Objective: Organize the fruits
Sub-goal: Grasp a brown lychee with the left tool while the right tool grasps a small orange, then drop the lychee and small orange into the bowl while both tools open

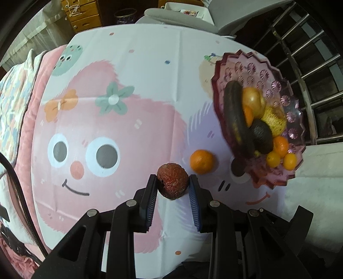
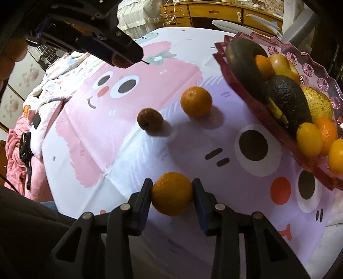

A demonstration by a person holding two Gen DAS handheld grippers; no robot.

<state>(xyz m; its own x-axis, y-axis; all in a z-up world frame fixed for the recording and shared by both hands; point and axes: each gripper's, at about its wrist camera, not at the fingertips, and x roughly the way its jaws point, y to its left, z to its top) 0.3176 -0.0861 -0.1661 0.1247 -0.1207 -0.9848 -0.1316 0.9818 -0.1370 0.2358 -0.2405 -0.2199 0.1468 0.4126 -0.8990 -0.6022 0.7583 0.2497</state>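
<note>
— How far are you?
— Most fruits lie in the tray (image 2: 225, 53) at the right edge of the tabletop (image 2: 150, 161). My left gripper (image 1: 172, 178) clamps a brown-red fruit (image 1: 172, 184), and my right gripper (image 2: 171, 184) clamps an orange (image 2: 171, 194).
— What is left?
— A second orange (image 2: 196, 100) and a brown fruit (image 2: 150, 122) lie mid-tabletop.

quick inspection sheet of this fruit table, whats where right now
surface: cartoon-print cloth, a few creases
job's things: purple bowl holds a blackened banana, an avocado and small citrus; loose orange and brown fruit lie on the cloth, apart
clutter: nothing seen
grippers: left gripper shut on reddish-brown fruit; right gripper shut on held orange
cables: white cord on wooden drawers
surroundings: pink bedding, metal railing
</note>
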